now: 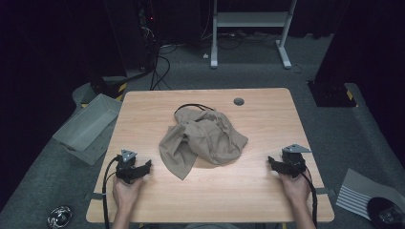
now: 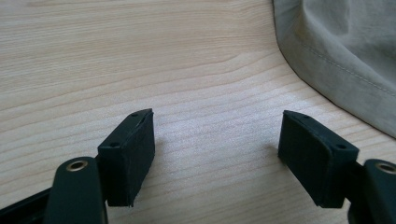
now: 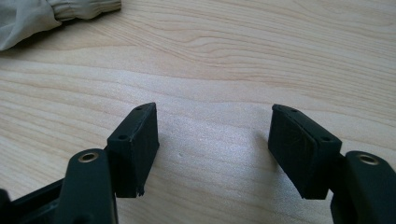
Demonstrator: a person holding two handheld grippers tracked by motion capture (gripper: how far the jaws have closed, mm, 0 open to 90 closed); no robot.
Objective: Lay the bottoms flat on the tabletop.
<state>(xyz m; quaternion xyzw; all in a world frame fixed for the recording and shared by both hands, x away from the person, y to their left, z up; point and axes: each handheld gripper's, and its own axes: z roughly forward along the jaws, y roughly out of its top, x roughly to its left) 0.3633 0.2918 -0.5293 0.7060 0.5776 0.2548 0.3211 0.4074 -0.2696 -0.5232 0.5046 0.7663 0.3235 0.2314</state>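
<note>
Nothing started yet: tan garment [image 1: 203, 140] lies crumpled mid-table, untouched, while left gripper [image 1: 143, 168] and right gripper [image 1: 273, 163] rest near the front edge, jaws wide and empty.

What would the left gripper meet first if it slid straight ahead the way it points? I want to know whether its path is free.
Probably the crumpled beige garment. The left gripper, fingers open, faces bare table first; the cloth's hem lies ahead and to its right, so it might only graze it.
</note>
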